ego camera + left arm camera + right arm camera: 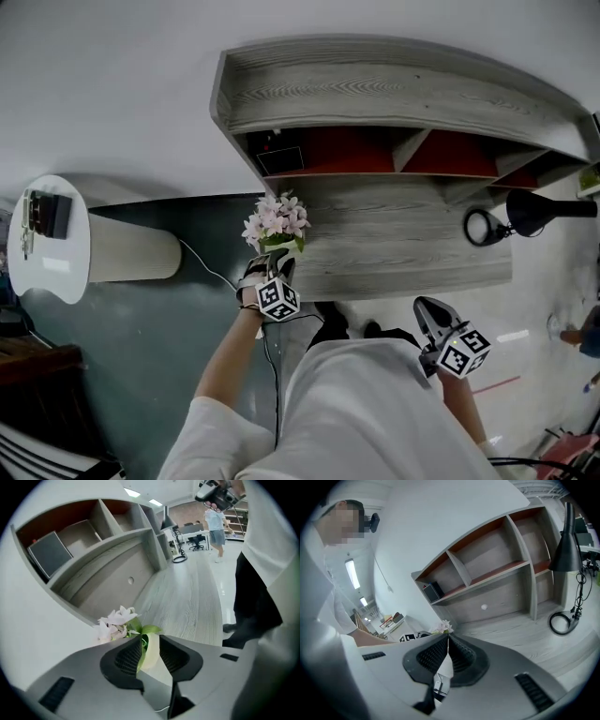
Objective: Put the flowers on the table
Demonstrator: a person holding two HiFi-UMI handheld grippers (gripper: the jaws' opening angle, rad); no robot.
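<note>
Flowers (pixel 277 220): small bunch, pale pink blooms over green leaves. It is at the left edge of the surface (pixel 403 234), near the front corner. You can't tell from any view whether its base rests on the wood.

Left gripper (pixel 270 265): yours, right behind the bunch and pointing steeply down at it. In its own view the jaws stand apart. A pale green leaf lies in the gap between them with neither pad pressing on it, and the blooms (pixel 115 620) show just beyond the left jaw. The gripper (pixel 151 641) holds nothing.

Right gripper (pixel 427 309): yours, well apart from the flowers, over the front edge of the surface on the right. Its jaws are closed tip to tip with nothing between them (pixel 447 639). The flowers (pixel 443 627) show small just past the tips.

Surface: grey wood grain, bare across the middle.

Shelves (pixel 375 94): grey unit along the back of the surface, with red-brown compartments. A dark box (pixel 281 157) stands in the leftmost one.

Lamp (pixel 530 214): black, at the right end of the surface, with a ring base beside the shade.

Round table (pixel 66 272): white, well left of the surface, with a dark item on top.

Cable (pixel 211 267): thin, white, running from the round table towards your left arm.
</note>
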